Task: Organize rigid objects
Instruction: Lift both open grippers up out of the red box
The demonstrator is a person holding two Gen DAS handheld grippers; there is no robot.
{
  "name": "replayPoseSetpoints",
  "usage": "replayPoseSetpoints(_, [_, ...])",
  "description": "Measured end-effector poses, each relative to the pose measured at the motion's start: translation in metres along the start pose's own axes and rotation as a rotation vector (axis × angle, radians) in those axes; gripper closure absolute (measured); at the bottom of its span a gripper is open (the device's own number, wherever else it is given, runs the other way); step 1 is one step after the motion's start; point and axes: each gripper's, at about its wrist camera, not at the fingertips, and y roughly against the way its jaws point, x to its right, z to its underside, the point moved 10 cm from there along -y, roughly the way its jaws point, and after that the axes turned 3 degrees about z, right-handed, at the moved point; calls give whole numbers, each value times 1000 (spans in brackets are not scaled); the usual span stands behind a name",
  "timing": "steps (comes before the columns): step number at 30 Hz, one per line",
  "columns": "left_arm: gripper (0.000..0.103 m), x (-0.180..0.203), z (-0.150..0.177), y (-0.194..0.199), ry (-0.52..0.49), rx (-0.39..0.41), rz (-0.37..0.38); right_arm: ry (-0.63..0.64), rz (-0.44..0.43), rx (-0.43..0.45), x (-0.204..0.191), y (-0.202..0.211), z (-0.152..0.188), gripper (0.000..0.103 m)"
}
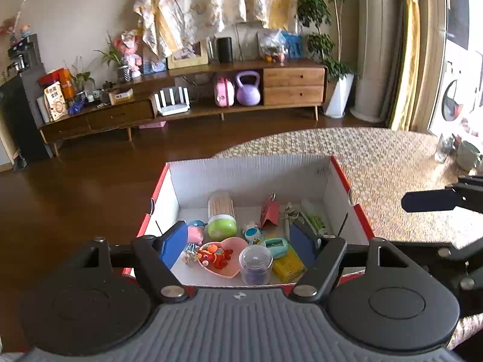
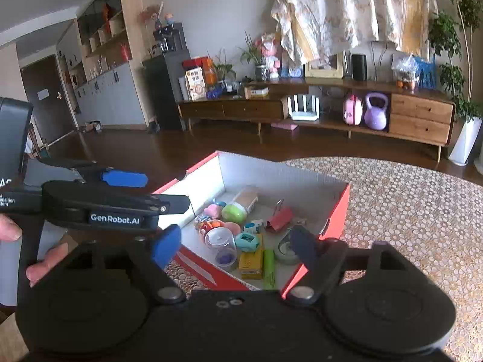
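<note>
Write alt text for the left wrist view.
Open left tongs hover empty over a red-and-white box of small items: a heart-shaped pink dish, a green-capped toothpick jar, a clear round container. The box sits on a woven mat; a wooden sideboard stands behind.

The open box (image 1: 250, 172) sits on the worktop (image 1: 392, 163), crammed: jar (image 1: 222, 215) at the back, heart dish (image 1: 225, 256) in front of it, lidded tub (image 1: 255, 264) right of the dish, clip (image 1: 269, 212) behind.
</note>
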Motion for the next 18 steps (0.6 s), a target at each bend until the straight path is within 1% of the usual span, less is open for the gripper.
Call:
replayPoseSetpoints(1, [18, 0, 0, 3, 10, 10, -5, 1, -2, 8, -1, 3, 0, 17])
replayPoseSetpoints(2, [18, 0, 0, 7, 20, 21, -6, 1, -4, 15, -1, 6, 1, 15])
replayPoseSetpoints(4, [18, 2, 0, 13, 32, 34, -2, -4, -7, 32, -1, 12, 0, 6])
replayPoseSetpoints(6, [18, 3, 0, 18, 37, 41, -10, -9, -1, 46, 0, 16, -1, 1])
replayPoseSetpoints(10, [16, 9, 2, 27, 50, 56, -9, -15, 11, 63, 4, 22, 0, 0])
replayPoseSetpoints(12, [14, 13, 7, 30, 58, 53, -3, -23, 18, 69, 4, 25, 2, 0])
replayPoseSetpoints(18, [13, 20, 21, 36, 79, 37, 21, -66, 11, 81, 7, 33, 7, 0])
